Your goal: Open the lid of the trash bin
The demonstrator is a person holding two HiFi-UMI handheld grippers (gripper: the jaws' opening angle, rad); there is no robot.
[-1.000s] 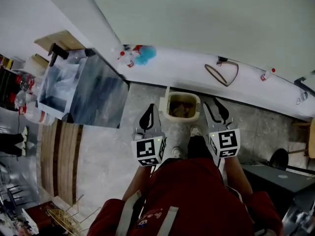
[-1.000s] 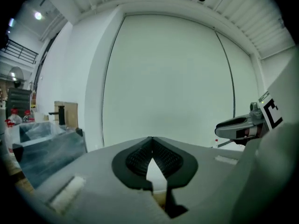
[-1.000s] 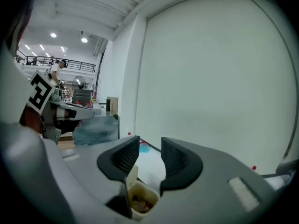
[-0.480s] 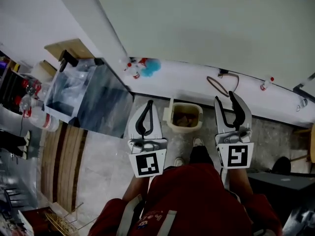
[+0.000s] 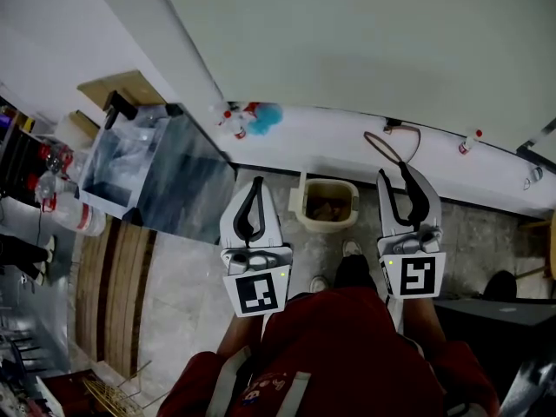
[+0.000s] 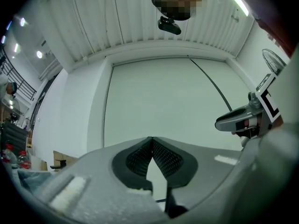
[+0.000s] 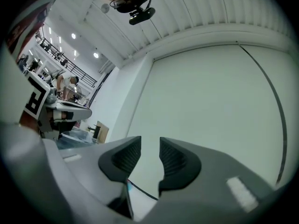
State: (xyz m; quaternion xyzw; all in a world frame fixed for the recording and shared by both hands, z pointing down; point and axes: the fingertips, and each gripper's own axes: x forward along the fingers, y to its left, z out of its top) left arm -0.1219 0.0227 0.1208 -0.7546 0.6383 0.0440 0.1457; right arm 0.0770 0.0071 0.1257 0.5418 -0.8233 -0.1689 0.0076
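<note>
The beige trash bin [image 5: 327,205] stands on the floor against the white ledge, its top uncovered and brown rubbish showing inside. Both grippers are held above it, pointing at the pale wall, touching nothing. My left gripper [image 5: 254,184] is to the bin's left; in the left gripper view its tips [image 6: 152,140] meet, shut on nothing. My right gripper [image 5: 402,174] is to the bin's right. In the right gripper view [image 7: 150,143] a gap shows between its pads; its jaws have just been closing, with nothing between them.
A grey glass-sided cabinet [image 5: 165,172] stands left of the bin. The white ledge [image 5: 330,142] carries spray bottles [image 5: 234,115], a blue object [image 5: 267,115], a cable loop [image 5: 391,142] and a small bottle [image 5: 469,142]. The person's shoes [image 5: 350,250] are just before the bin.
Both grippers have risen and tipped upward, away from the bin and toward the wall. The right jaws look slightly narrower than half a second ago.
</note>
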